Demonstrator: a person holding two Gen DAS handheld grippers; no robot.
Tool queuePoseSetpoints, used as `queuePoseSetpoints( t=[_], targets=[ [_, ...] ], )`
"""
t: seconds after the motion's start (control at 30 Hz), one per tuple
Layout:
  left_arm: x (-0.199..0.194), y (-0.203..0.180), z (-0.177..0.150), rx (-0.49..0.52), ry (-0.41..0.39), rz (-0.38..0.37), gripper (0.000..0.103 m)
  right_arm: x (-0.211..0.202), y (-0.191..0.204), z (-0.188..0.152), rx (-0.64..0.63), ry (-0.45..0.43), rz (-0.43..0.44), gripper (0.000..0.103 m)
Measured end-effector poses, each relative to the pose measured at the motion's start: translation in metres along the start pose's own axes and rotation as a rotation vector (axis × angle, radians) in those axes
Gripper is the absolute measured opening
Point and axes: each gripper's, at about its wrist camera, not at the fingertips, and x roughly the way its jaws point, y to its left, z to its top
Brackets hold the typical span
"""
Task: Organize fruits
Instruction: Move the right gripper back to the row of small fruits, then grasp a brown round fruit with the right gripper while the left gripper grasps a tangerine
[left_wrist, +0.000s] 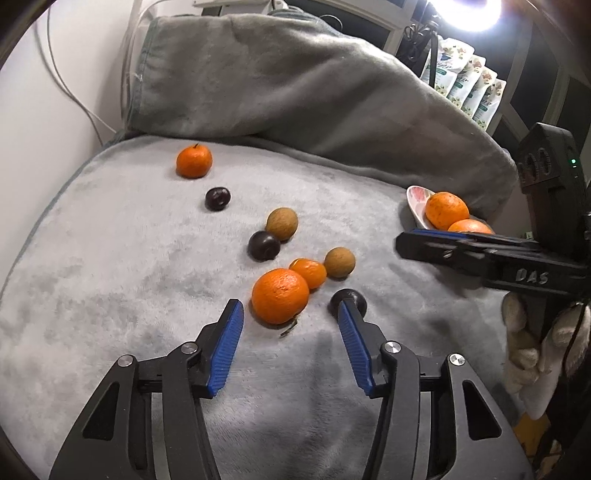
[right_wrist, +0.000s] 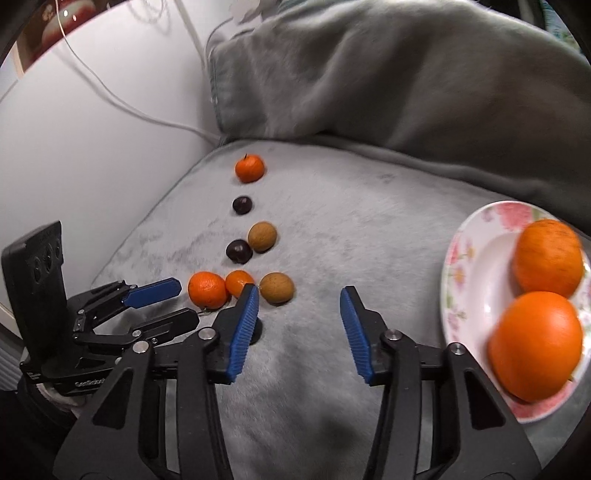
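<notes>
On the grey plush cushion (left_wrist: 110, 258), a loose cluster of round fruit lies scattered: a large glossy orange (left_wrist: 280, 296) touching a smaller mandarin (left_wrist: 309, 272), two tan-brown round fruits (left_wrist: 340, 262) (left_wrist: 282, 223), three dark purple plums (left_wrist: 263, 246) (left_wrist: 218, 198) (left_wrist: 349, 300), and a stemmed mandarin (left_wrist: 194, 161) apart at the far end. Two more big oranges (right_wrist: 548, 256) (right_wrist: 535, 345) sit touching each other on a white floral-rimmed plate (right_wrist: 458, 266) at the cushion's right edge.

The left gripper (left_wrist: 291, 314) stands open with nothing between its blue ribbed pads; the large orange lies just beyond the tips, nearer the left finger, while the nearest plum sits behind the right fingertip (left_wrist: 347, 314). The right gripper (right_wrist: 299, 295) is also open and empty over bare cushion, the plate just to its right, the fruit cluster just past its left finger.
</notes>
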Motion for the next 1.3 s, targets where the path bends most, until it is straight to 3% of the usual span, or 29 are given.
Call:
queuePoseSetpoints(
  t=[0.2, 0.53, 0.8, 1.3],
  targets=[
    [0.005, 0.004, 0.002, -0.009, 0.012, -0.006, 0.048, 0.024, 0.003, 0.002, -0.004, 0.049, 0.023, 0.04],
    [0.014, 0.007, 0.004, -0.022, 0.036, -0.018, 0.045, 0.047, 0.005, 0.004, 0.0, 0.084, 0.057, 0.039],
    [0.022, 0.011, 0.005, -0.041, 0.055, -0.028, 0.041, 0.053, 0.01, 0.005, -0.003, 0.1, 0.088, 0.032],
    [0.024, 0.012, 0.005, -0.052, 0.049, -0.023, 0.034, 0.052, 0.01, 0.004, 0.02, 0.1, 0.108, 0.029]
  ],
)
